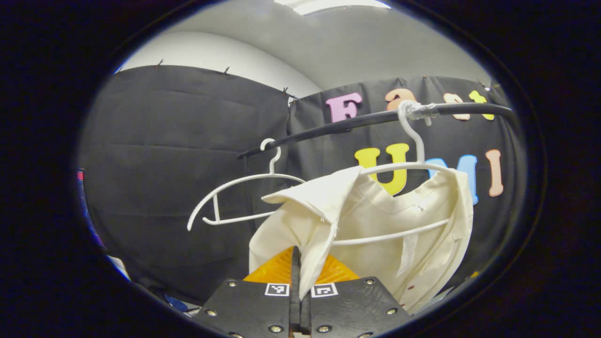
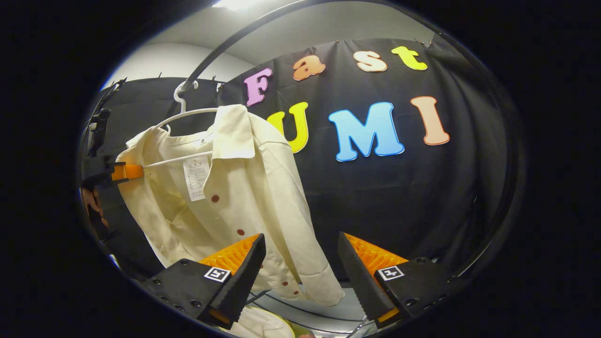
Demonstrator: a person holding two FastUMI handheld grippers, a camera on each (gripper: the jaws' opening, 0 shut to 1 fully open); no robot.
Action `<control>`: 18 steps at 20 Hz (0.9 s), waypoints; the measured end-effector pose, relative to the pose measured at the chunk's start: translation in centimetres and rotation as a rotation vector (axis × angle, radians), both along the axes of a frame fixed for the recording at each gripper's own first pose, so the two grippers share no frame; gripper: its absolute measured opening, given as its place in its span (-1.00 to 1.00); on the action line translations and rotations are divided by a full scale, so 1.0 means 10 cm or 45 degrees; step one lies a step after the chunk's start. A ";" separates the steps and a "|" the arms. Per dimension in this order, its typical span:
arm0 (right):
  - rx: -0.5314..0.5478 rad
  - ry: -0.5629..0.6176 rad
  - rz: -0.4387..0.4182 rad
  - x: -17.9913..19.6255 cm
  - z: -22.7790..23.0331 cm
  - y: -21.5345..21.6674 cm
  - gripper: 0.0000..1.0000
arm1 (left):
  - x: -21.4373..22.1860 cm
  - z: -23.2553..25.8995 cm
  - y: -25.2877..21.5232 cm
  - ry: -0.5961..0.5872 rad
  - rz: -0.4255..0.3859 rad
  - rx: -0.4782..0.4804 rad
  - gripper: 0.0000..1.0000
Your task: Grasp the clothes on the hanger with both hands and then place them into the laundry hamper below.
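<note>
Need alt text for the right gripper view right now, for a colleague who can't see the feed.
The right tongs stand open just short of a cream button-up shirt that hangs on a white hanger from a dark rail. At the far left, the left tongs grip the shirt's other edge.

Black gripper [image 2: 300, 277] bodies (square tag markers, silver screws).

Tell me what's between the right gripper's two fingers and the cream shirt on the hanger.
Nothing: in the right gripper view, the right gripper stands open, short of the cream shirt, with only bare air between.
</note>
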State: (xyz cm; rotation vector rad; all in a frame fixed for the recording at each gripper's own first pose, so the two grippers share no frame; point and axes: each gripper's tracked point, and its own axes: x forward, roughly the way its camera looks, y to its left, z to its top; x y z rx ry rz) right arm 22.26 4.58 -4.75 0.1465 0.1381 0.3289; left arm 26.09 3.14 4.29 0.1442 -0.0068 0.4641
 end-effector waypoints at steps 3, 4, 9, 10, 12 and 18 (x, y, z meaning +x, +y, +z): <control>0.029 -0.032 0.075 -0.04 0.11 0.17 0.95 | -0.16 0.08 -0.05 -0.041 -0.043 -0.085 -0.96; 0.042 -0.032 0.103 -0.03 0.13 0.26 0.95 | -0.20 0.07 -0.05 -0.035 -0.044 -0.095 -0.98; 0.107 -0.058 0.238 0.20 0.37 0.83 0.96 | -0.18 0.08 -0.07 -0.025 -0.036 -0.091 -0.96; 0.135 -0.065 0.274 0.22 0.46 0.97 0.86 | -0.15 0.07 -0.07 -0.025 -0.034 -0.093 -0.98; 0.155 -0.095 0.306 0.22 0.57 1.15 0.86 | -0.14 0.06 -0.08 -0.022 -0.057 -0.103 -0.96; 0.057 -0.181 0.166 0.39 0.67 1.26 0.95 | -0.13 -0.02 -0.11 -0.001 -0.160 -0.146 -0.98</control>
